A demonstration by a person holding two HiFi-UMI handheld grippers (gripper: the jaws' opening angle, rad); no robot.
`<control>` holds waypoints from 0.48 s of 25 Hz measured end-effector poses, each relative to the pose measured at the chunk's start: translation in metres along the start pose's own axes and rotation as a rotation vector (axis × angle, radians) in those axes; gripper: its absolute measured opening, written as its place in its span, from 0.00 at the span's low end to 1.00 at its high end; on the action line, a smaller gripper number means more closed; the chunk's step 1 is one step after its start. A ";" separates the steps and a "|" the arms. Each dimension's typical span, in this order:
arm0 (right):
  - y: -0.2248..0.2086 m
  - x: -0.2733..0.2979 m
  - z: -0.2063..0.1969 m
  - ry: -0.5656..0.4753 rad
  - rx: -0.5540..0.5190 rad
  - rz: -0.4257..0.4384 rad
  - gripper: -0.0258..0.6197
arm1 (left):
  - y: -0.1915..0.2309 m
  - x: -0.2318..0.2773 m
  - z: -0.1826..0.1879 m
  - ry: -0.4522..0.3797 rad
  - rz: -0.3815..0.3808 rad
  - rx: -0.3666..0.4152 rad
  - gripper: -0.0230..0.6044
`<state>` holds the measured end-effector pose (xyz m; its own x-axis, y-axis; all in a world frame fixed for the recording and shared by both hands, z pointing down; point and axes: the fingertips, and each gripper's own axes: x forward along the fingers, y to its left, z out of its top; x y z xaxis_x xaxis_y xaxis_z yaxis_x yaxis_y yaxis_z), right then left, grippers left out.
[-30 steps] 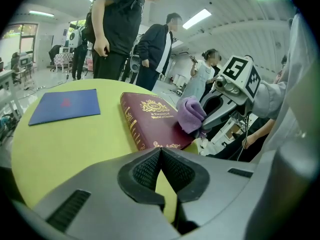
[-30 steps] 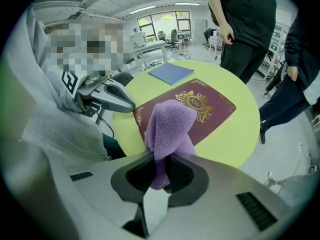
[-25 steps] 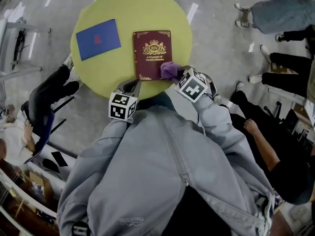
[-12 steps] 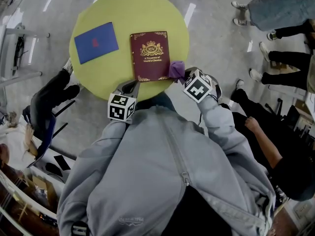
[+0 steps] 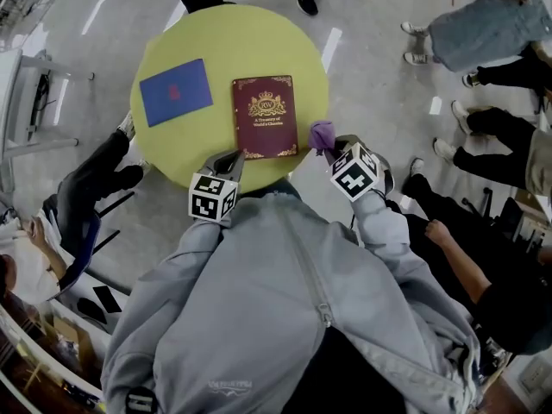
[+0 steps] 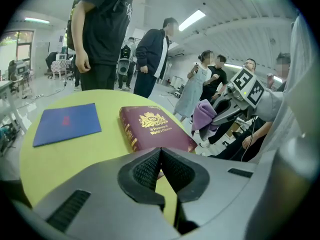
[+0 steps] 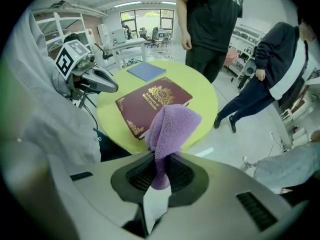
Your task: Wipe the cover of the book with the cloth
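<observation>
A maroon book (image 5: 265, 116) with a gold crest lies shut on the round yellow table (image 5: 172, 149). My right gripper (image 5: 330, 147) is shut on a purple cloth (image 5: 323, 134), which hangs at the table's right edge, just off the book's near right corner. From the right gripper view, the cloth (image 7: 170, 129) stands up out of the jaws with the book (image 7: 152, 104) beyond it. My left gripper (image 5: 227, 163) is at the table's near edge, below the book's near left corner. It (image 6: 160, 156) is shut with nothing in it.
A blue folder (image 5: 175, 91) lies flat on the table left of the book. People stand close round the far side (image 6: 102, 34) and the right (image 5: 483, 24). Someone's dark legs (image 5: 90, 166) are by the table's left edge.
My right gripper has carried the cloth rightward off the book's near right corner to the table's edge. The left gripper has hardly moved.
</observation>
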<state>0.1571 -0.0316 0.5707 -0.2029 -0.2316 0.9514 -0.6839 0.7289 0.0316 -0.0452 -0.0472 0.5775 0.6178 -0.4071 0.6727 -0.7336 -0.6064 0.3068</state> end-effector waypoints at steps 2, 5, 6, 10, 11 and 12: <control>-0.010 -0.021 0.018 -0.063 0.000 -0.056 0.14 | -0.003 -0.010 0.021 -0.046 0.006 0.021 0.07; -0.023 -0.055 0.050 -0.184 -0.004 -0.150 0.14 | -0.007 -0.027 0.056 -0.135 0.019 0.032 0.07; -0.026 -0.067 0.062 -0.230 -0.004 -0.180 0.14 | -0.008 -0.033 0.069 -0.167 0.025 0.040 0.07; -0.034 -0.116 0.107 -0.419 -0.003 -0.277 0.14 | -0.014 -0.065 0.123 -0.305 0.065 0.094 0.07; -0.034 -0.128 0.117 -0.463 -0.003 -0.297 0.14 | -0.016 -0.074 0.136 -0.340 0.077 0.105 0.07; -0.033 -0.140 0.126 -0.508 -0.002 -0.314 0.14 | -0.018 -0.083 0.148 -0.375 0.088 0.114 0.07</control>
<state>0.1198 -0.1047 0.3973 -0.3013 -0.7153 0.6305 -0.7640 0.5767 0.2893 -0.0415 -0.1037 0.4159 0.6297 -0.6692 0.3945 -0.7655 -0.6212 0.1680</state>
